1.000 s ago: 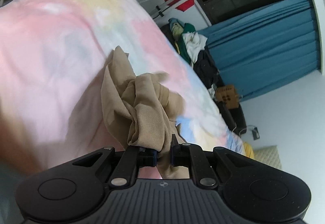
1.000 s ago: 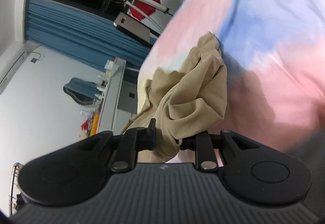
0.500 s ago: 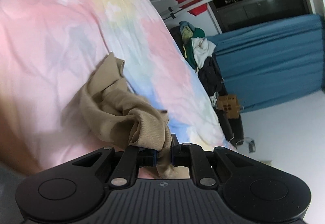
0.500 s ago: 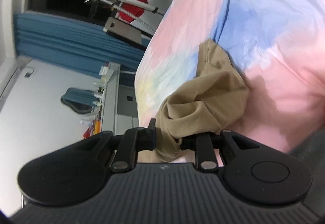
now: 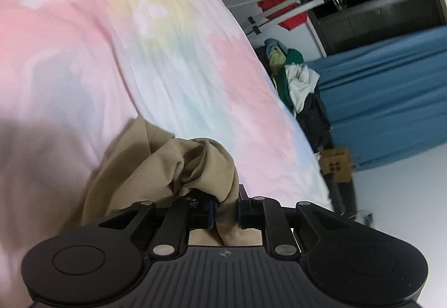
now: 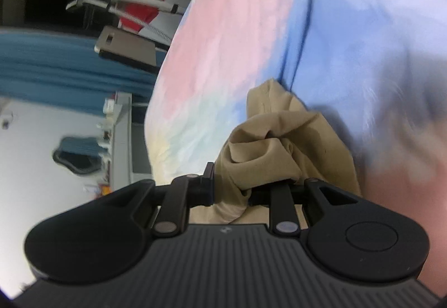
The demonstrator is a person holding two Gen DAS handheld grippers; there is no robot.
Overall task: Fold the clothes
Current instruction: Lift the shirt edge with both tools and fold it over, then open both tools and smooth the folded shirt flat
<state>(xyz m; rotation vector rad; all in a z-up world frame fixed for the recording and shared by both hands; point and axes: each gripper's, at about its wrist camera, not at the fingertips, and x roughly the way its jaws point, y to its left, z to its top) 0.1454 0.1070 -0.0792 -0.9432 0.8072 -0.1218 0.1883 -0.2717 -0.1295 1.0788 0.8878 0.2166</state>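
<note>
We are holding a tan garment bunched up low over a bed covered by a pastel tie-dye bedspread. In the left wrist view, the left gripper is pinching a fold of the tan cloth between its narrow-set fingers, with the rest of the garment spilling toward 10 o'clock onto the bedspread. In the right wrist view, the right gripper is gripping another bunch of the same garment, its fingers closing on a thicker wad, and the cloth is trailing toward 1 o'clock across the blue and pink bedspread. Beyond the bed, at 2 o'clock in the left view, a pile of clothes is lying beside a blue curtain, and a red garment is hanging on a drying rack.
</note>
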